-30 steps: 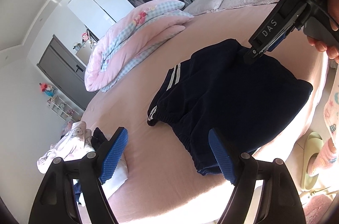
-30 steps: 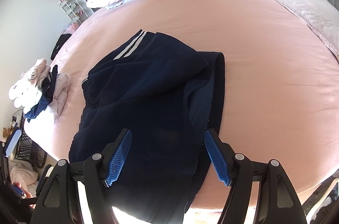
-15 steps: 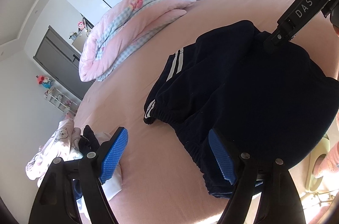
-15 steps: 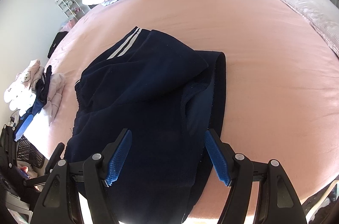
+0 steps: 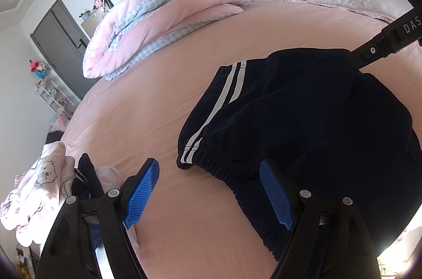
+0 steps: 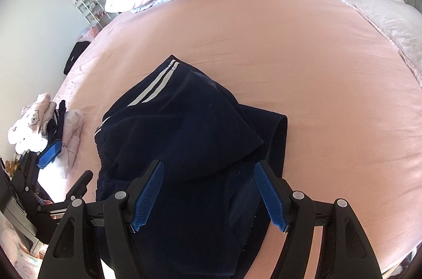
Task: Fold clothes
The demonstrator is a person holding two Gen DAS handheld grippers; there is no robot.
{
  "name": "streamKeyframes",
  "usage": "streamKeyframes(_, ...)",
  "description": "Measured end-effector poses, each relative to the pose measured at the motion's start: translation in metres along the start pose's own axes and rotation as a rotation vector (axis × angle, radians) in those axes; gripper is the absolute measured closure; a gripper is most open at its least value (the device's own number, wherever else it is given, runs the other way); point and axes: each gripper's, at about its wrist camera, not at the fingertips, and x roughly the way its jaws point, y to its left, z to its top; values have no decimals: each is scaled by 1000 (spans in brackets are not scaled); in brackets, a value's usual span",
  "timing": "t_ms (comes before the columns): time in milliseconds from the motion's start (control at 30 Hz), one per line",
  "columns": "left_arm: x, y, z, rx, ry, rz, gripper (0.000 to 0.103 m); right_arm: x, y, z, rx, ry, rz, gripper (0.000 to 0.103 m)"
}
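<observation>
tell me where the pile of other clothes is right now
The pile of other clothes sits at the bed's left edge in the right wrist view, left of the navy shorts and beside the left gripper.

navy striped shorts (image 6: 184, 136), rumpled, on bed

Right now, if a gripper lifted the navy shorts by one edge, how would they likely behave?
The shorts would probably flop and drape, since they already lie in soft overlapping folds. The gathered elastic hem looks bunchy, so it should pinch easily. Pushed across the pink sheet, they would likely bunch rather than slide flat.
</observation>
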Motion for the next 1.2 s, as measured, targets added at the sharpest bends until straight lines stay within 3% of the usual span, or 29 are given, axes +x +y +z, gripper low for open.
streamKeyframes(233, 18, 1, 9, -12, 22, -16, 25, 9, 4, 34, -56, 43, -5, 32)
streamKeyframes(467, 38, 23, 14, -144, 83, -174, 25, 23, -1, 75, -39, 89, 26, 32)
streamKeyframes(567, 49, 39, 14, -212, 124, -230, 25, 32, 6, 96, -96, 100, 23, 32)
streamKeyframes(733, 67, 67, 10, -349, 169, -253, 25, 53, 11, 129, -114, 123, 34, 32)
streamKeyframes(833, 72, 80, 7, -432, 180, -304, 25, 72, 18, 144, -134, 149, 37, 32)
streamKeyframes(933, 80, 86, 5, -477, 208, -341, 25, 89, 27, 152, -161, 180, 3, 32)
streamKeyframes(1200, 102, 89, 2, -548, 277, -429, 25, 122, 47, 155, -163, 245, 71, 32)
